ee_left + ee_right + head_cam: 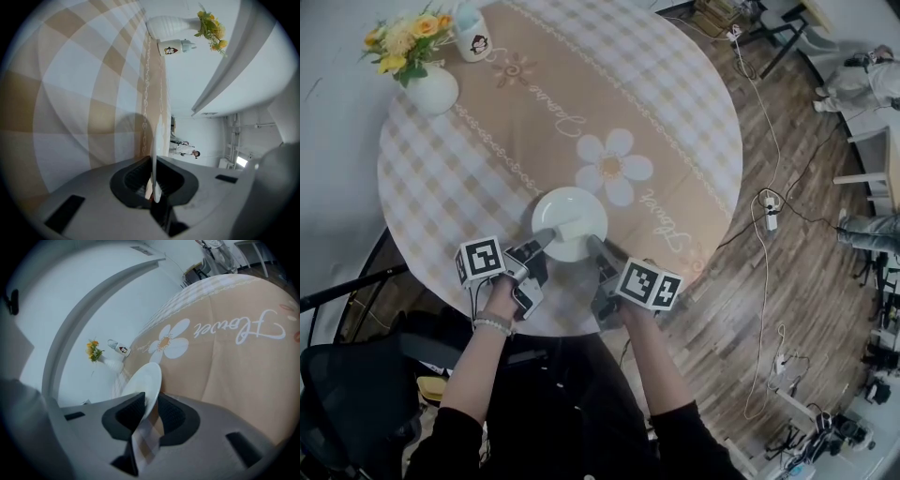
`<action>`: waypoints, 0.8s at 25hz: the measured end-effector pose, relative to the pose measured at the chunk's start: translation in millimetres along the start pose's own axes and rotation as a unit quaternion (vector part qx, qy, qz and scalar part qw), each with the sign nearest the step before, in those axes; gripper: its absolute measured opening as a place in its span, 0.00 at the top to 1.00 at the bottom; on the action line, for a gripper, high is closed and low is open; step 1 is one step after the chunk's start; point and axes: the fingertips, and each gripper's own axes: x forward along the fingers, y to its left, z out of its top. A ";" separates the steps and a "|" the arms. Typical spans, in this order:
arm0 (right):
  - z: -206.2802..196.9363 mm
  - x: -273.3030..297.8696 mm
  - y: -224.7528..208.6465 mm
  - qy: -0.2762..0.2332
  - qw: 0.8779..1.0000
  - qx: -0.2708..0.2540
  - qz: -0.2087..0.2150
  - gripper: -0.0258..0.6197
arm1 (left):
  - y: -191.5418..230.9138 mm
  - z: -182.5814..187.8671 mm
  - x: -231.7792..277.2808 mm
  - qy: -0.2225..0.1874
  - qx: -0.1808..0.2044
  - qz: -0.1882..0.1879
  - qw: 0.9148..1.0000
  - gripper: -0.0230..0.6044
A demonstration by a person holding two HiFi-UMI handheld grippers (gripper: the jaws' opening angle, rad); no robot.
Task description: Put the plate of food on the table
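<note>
Plate [570, 217] at round table [441, 178], rim grasped by left hand-held gripper [547, 235], right hand-held gripper [593, 243]; wood floor [797, 309].

I take this for a lab or shared workroom with a dining corner staged in it. The homely part is the round bench [441, 187] under a beige-and-white checked cloth printed with daisies, a round white vase [431, 91] of yellow flowers [403, 42] and a white mug with a cartoon face [473, 39]. Around it the room looks like a workplace: a wood-plank floor [806, 281] crossed by loose cables [766, 122] and a white power strip [771, 214], a black mesh office chair [347, 394], plain white desks [872, 169] where a person [862, 84] sits, and tangled electronic gear [834, 436] by the wall.
</note>
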 end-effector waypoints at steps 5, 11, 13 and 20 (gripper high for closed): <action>-4.8 3.8 -8.9 0.014 1.000 -0.006 -0.016 0.85 | 9.4 -0.7 2.5 -0.002 -0.005 0.011 1.000 0.94; -8.4 7.4 -13.5 0.025 0.999 -0.008 -0.025 0.84 | 15.1 1.0 4.2 -0.005 -0.006 0.019 1.000 0.94; -9.3 6.0 -12.8 0.029 0.999 -0.020 -0.023 0.83 | 15.2 0.9 4.3 -0.006 -0.003 0.021 1.000 0.94; -7.3 -13.8 -0.9 0.030 0.982 -0.179 -0.047 0.78 | 15.6 0.9 4.2 -0.005 -0.004 0.024 1.000 0.94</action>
